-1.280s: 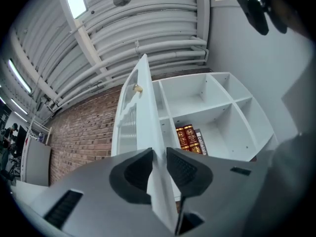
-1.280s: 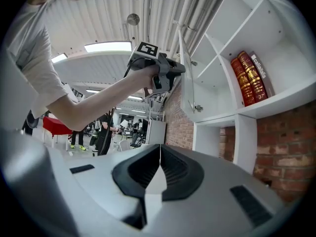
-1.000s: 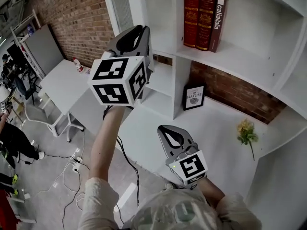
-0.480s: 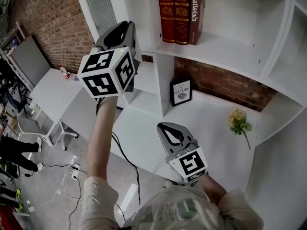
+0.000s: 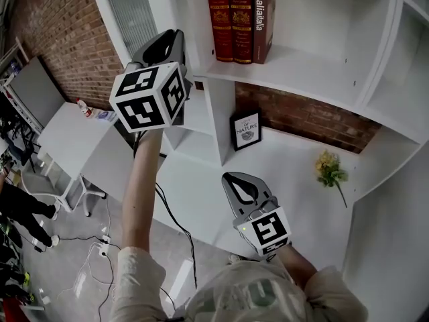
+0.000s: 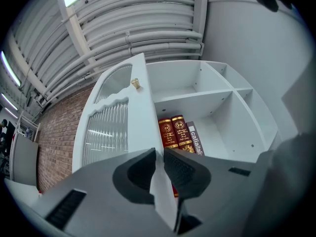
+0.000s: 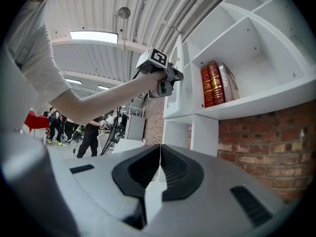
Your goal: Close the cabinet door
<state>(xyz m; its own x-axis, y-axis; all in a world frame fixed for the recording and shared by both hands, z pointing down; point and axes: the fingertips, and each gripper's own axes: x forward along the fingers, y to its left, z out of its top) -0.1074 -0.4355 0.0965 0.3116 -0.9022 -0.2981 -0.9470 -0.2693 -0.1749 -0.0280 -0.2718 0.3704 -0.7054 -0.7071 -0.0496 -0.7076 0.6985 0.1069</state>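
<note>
- At the far left of the head view, a white desk (image 5: 67,136) is standing before the brick wall (image 5: 64,25), with a small bottle (image 5: 83,107) sitting on its far edge.
- In the upper left, the cabinet door (image 5: 131,12), white-framed with ribbed glass, is hanging swung out from the white shelf unit (image 5: 315,66). In the left gripper view a small brass knob (image 6: 135,84) is showing near its free edge.
- The left gripper (image 6: 159,154) is being held high on a raised arm and is pinching the door's free edge. The white edge is running down between the two dark pads, which are pressing on it from both sides.
- Right of the door, at top centre, two red books (image 5: 228,19) and a darker book (image 5: 263,19) are standing upright side by side in the open compartment.
- Below them, a small framed picture (image 5: 246,129) is leaning against the upright divider on the wide lower shelf.
- At lower centre, the right gripper (image 7: 159,149) is hovering over that lower shelf, well apart from the door. Its jaws are pressed together with nothing between them.
- Further right, a sprig of yellow flowers (image 5: 328,168) is lying on the lower shelf, near the brick back wall.
</note>
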